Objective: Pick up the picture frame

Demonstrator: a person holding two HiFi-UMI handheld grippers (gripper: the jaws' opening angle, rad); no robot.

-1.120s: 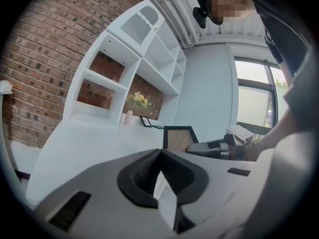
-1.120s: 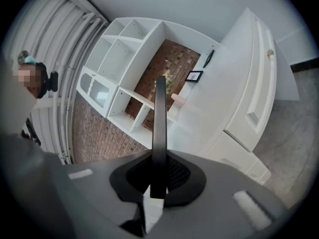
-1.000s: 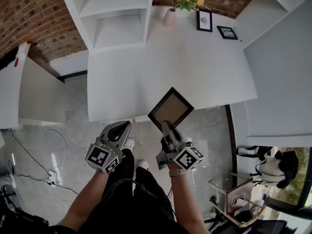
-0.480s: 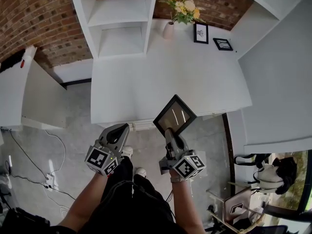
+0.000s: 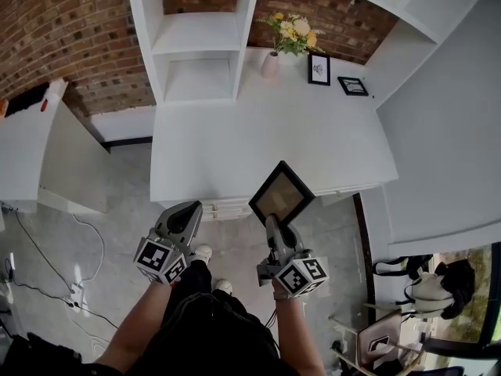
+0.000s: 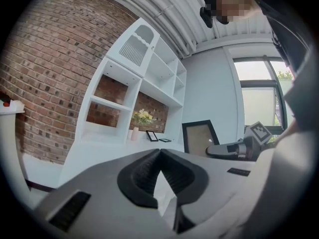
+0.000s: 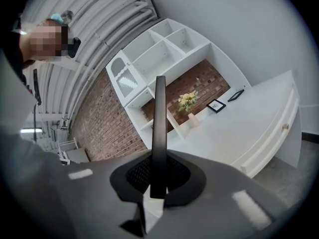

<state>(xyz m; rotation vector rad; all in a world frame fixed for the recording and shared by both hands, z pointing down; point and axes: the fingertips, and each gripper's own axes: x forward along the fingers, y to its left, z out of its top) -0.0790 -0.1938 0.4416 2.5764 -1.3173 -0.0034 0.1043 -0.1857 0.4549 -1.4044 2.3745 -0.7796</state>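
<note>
Head view: the picture frame (image 5: 282, 193), black-edged with a tan inside, is held over the near edge of the white table (image 5: 235, 147), right of that edge's middle, and appears turned so that one corner points away from the person. The right hand-held gripper (image 5: 272, 224) has its jaws closed on the frame's near corner. In the right gripper view the frame (image 7: 159, 133) stands edge-on as a thin dark bar, clamped between the pads of that hand-held gripper (image 7: 158, 178). The left hand-held gripper (image 5: 186, 210) is level beside it, just off the table's near edge, apart from the frame. The left gripper view shows its jaws (image 6: 159, 168) together at the tips with nothing between them, and the frame (image 6: 201, 138) upright to the right. At the table's far edge stand a pale vase of yellow flowers (image 5: 272, 63) and two small black frames (image 5: 318, 68) toward the far right corner, in front of a brick wall (image 5: 70, 30).
</note>
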